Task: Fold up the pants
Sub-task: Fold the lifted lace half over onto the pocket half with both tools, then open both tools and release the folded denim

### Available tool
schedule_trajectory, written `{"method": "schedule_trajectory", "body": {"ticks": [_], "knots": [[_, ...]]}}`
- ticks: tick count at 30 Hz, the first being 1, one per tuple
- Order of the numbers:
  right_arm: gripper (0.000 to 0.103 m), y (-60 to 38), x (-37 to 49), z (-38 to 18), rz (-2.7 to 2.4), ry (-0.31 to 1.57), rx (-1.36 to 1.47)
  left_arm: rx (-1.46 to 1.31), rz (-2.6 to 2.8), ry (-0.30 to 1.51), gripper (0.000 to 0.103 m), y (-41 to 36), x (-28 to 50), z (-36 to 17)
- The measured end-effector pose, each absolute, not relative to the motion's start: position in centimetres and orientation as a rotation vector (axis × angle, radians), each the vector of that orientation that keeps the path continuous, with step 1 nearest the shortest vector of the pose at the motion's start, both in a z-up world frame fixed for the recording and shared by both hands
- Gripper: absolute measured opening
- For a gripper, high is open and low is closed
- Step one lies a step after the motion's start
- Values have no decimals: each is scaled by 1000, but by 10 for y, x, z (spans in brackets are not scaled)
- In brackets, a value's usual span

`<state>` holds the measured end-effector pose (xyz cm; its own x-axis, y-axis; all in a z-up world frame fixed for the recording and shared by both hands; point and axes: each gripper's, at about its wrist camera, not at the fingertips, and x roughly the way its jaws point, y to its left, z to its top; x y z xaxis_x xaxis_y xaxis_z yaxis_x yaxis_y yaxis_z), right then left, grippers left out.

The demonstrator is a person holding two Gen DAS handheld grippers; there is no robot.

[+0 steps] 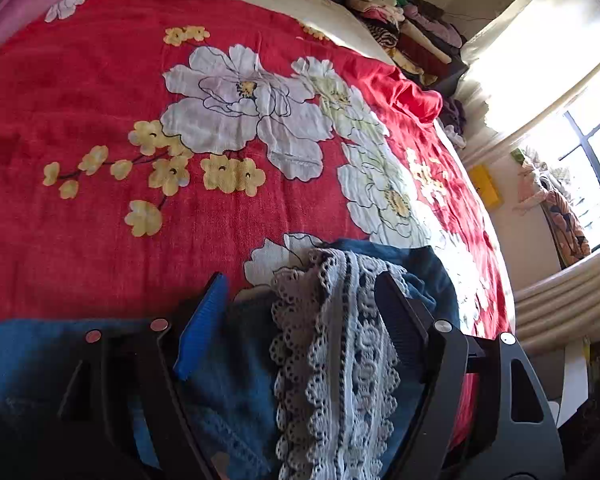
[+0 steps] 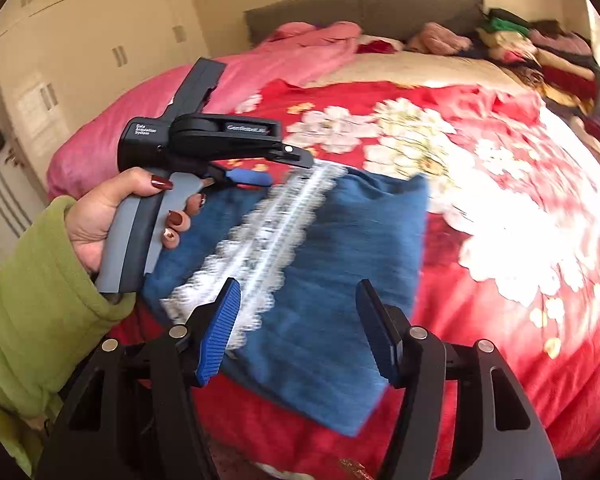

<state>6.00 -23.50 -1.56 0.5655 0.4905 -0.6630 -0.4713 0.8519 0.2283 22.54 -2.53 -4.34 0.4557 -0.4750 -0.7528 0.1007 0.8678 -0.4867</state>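
Note:
Blue denim pants (image 2: pixel 332 272) with a white lace strip (image 2: pixel 260 240) lie folded into a compact block on the red floral bedspread (image 2: pixel 480 320). In the left wrist view the pants (image 1: pixel 228 392) and lace (image 1: pixel 336 352) lie between my left gripper's (image 1: pixel 300 304) spread fingers, the lace draped against the right finger (image 1: pixel 400 320). The left gripper also shows in the right wrist view (image 2: pixel 284 166), held by a hand in a green sleeve, at the pants' far left edge. My right gripper (image 2: pixel 298 312) is open and empty just above the pants' near part.
Stacks of folded clothes (image 1: pixel 412 36) line the far side of the bed by the bright window (image 1: pixel 588 168). A pink blanket (image 2: pixel 220 92) lies by the grey headboard (image 2: pixel 364 12). White wardrobes (image 2: pixel 88 52) stand left of the bed.

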Motion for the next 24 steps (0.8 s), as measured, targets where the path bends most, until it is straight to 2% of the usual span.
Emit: {"method": "schedule_trajectory", "body": {"ticks": [2, 3, 4, 11, 15, 17, 18, 22, 24], "knots": [[59, -239, 67, -21, 544, 810, 41, -402, -363, 1058, 63, -32, 233, -51], [60, -239, 70, -25, 531, 824, 44, -398, -370, 1062, 25, -35, 234, -53], [61, -240, 71, -26, 528, 835, 48, -402, -384, 1063, 11, -39, 233, -53], [61, -239, 69, -33, 539, 851, 41, -329, -362, 870, 11, -23, 191, 4], [61, -230, 78, -44, 524, 891, 14, -299, -296, 912, 14, -13, 200, -16], [61, -228, 77, -48, 515, 910, -4, -301, -285, 950, 27, -12, 207, -33], [61, -229, 77, -48, 513, 913, -4, -303, -275, 963, 37, -12, 208, -38], [61, -239, 73, -39, 505, 883, 20, -304, -292, 933, 48, -10, 190, -28], [61, -243, 72, -35, 506, 869, 24, -255, -273, 919, 50, -8, 176, -18]]}}
